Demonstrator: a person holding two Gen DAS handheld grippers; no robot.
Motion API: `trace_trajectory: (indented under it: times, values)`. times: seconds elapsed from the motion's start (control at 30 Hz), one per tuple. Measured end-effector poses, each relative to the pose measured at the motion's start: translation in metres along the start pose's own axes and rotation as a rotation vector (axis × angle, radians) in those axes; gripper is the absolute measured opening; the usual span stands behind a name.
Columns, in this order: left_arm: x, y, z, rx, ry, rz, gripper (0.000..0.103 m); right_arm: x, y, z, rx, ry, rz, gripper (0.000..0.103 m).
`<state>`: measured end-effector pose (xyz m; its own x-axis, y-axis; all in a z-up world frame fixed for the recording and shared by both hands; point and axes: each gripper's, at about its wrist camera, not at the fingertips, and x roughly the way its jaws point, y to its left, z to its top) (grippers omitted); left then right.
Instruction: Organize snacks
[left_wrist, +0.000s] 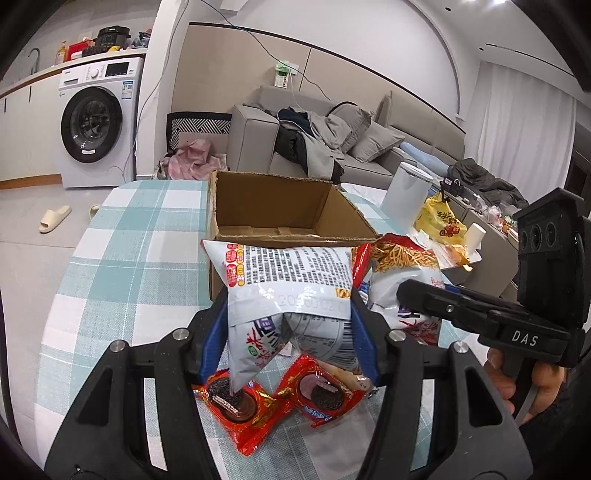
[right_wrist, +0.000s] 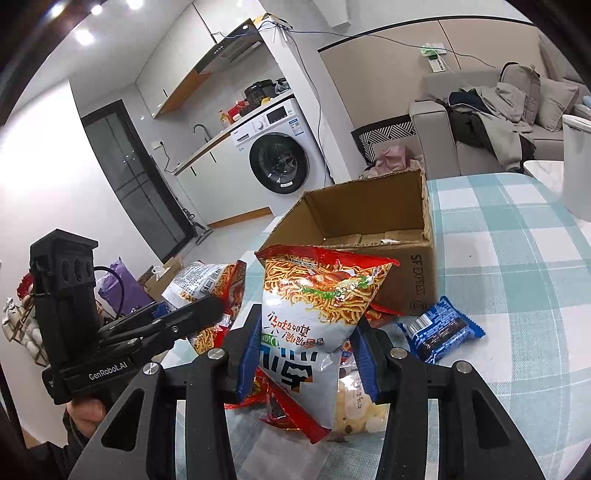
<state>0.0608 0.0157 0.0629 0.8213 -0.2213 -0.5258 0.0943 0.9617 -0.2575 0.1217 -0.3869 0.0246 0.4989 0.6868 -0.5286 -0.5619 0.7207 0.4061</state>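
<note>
Two snack bags are held above the worktop (left_wrist: 122, 229), one in each tool. From its own camera, the left tool (left_wrist: 290, 325) has its blue pads pressed on the sides of a grey-white noodle-snack bag (left_wrist: 288, 280), printed back facing the camera, the bag pinched in at the middle and folded below the grip. The right tool (right_wrist: 304, 350) is clamped the same way on a second noodle-snack bag (right_wrist: 317, 306), its red top edge and noodle picture upright between the fingers. Each tool shows in the other's view: the right one at the far right of the left camera with a hand (left_wrist: 532, 384) around its handle, the left one at the lower left of the right camera. Just beyond both bags stands an open cardboard box (right_wrist: 369, 225), its flaps up, with only flat cardboard pieces visible on its floor. Under the left tool, two red cookie packets (left_wrist: 280, 402) lie on the checked cloth. A blue cookie packet (right_wrist: 441, 330) lies near the box's printed side, and a pale bag of white snacks (right_wrist: 360, 410) sits beneath the right tool. A washing machine (left_wrist: 98, 122) and a grey sofa (left_wrist: 332, 136) stand behind.
</note>
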Motion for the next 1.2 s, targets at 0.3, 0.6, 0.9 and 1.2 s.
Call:
trace_trajectory:
  times: [0.3,0.6,0.9,1.2]
  values:
    - [0.004,0.008,0.022,-0.028,-0.026,0.024,0.056,0.001,-0.009,0.017,0.019,-0.018,-0.035,0.045]
    - [0.027,0.014,0.046,-0.037,-0.022,0.057,0.056,0.0,-0.014,0.038,0.048,-0.034,-0.044,0.045]
    - [0.049,0.011,0.062,-0.023,-0.016,0.075,0.056,0.009,-0.017,0.054,0.068,-0.039,-0.041,0.045]
    - [0.07,0.014,0.073,-0.024,-0.012,0.095,0.056,0.021,-0.03,0.069,0.112,-0.034,-0.03,0.045]
